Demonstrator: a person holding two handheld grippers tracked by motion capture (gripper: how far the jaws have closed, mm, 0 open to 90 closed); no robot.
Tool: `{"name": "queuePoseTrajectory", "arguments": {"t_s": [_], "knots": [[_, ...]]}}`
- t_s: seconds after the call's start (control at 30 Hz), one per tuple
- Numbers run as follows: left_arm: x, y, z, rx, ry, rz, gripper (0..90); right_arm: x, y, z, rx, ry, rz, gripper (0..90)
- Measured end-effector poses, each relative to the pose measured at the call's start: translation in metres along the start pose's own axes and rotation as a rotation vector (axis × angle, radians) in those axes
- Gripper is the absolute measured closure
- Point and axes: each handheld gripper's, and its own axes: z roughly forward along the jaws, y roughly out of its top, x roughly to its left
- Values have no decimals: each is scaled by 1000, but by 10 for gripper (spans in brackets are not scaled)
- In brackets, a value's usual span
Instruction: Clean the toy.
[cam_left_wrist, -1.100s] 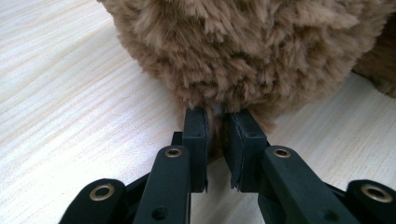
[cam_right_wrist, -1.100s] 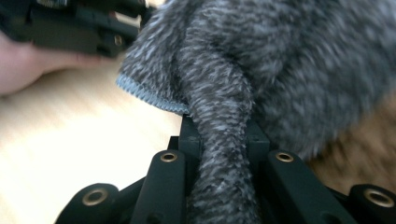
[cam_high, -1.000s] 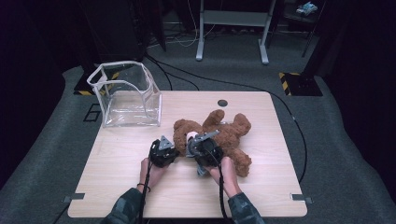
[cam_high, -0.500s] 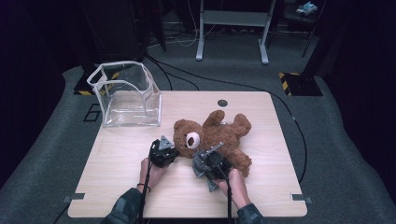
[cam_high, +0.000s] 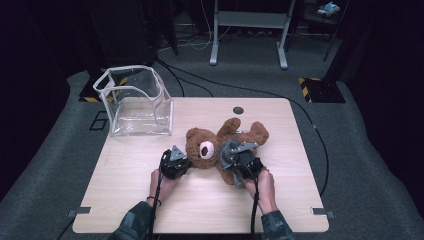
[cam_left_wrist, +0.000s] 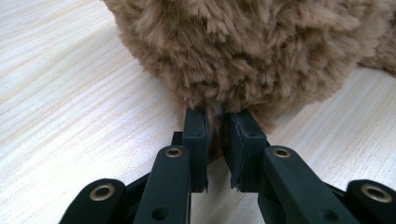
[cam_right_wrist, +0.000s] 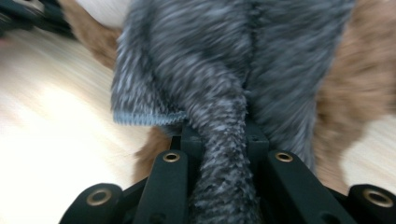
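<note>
A brown teddy bear (cam_high: 202, 147) lies on its back in the middle of the wooden table (cam_high: 280, 200). My left gripper (cam_high: 184, 160) is at the left side of the bear's head. In the left gripper view its jaws (cam_left_wrist: 217, 126) are shut on a tuft of the bear's fur (cam_left_wrist: 243, 46). My right gripper (cam_high: 231, 156) sits over the bear's belly. In the right gripper view it (cam_right_wrist: 219, 135) is shut on a bunched fold of grey knitted cloth (cam_right_wrist: 224, 70) that lies over the bear's brown fur (cam_right_wrist: 359, 79).
A clear plastic container (cam_high: 135, 102) with an open top stands at the table's back left corner. A small round black port (cam_high: 238, 110) is set in the far edge. Bare tabletop lies in front of both hands and to the right.
My right gripper has moved right, off the bear's head and onto its belly, so the face now shows. The left gripper has stayed at the head.
</note>
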Motion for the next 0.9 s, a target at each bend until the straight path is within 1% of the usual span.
{"name": "queuePoseTrajectory", "arguments": {"t_s": [0.07,0.1,0.13,0.2,0.23,0.27,0.3,0.33,0.37,0.4,0.43,0.47,0.5,0.53,0.57,0.6,0.63,0.67,0.7,0.73,0.77,0.8,0.83,0.87,0.9], "knots": [[0,0,0,0,-1,-1,783,1,-2,10,-4,-13,10,771],[0,0,0,1,1,0,785,2,-4,17,9,-20,32,773],[0,0,0,1,1,0,785,2,-4,17,9,-20,32,773],[0,0,0,1,2,1,785,3,-11,27,40,-5,29,775],[-1,0,0,-3,7,0,785,6,-14,31,65,8,42,775],[-1,0,0,-3,7,0,785,6,-14,31,65,8,42,775],[-1,0,0,-1,5,0,785,7,-21,38,61,69,86,775],[-1,0,0,-1,5,0,785,7,-21,38,61,69,86,775],[0,0,0,1,2,1,785,9,-24,39,53,171,102,775],[0,0,0,2,1,1,785,12,-24,38,53,197,94,775],[0,0,0,2,1,1,785,15,-23,37,64,225,82,774],[0,0,0,1,2,1,785,15,-23,37,64,225,82,774],[0,0,0,2,1,1,785,16,-23,35,74,246,64,774],[0,0,0,2,1,1,785,18,-22,31,89,251,68,773],[0,0,0,1,2,1,785,17,-21,26,82,251,67,772],[0,0,0,2,1,1,785,14,-19,22,56,239,59,771],[0,0,0,1,1,0,785,6,-17,13,9,173,77,770],[0,0,0,1,1,0,786,6,-17,13,9,173,77,770],[0,0,0,0,1,0,786,-2,-14,13,-21,109,104,768],[0,0,0,0,1,0,787,-2,-14,13,-21,109,104,768],[0,0,0,0,1,1,788,-1,-14,21,-20,89,115,768],[0,0,0,0,1,0,788,-1,-14,21,-20,89,115,768],[0,0,0,0,1,0,788,9,-15,32,5,102,105,769],[0,0,0,0,1,0,789,9,-15,32,5,102,105,769],[0,0,0,0,0,1,789,23,-17,40,27,163,51,769]]}}
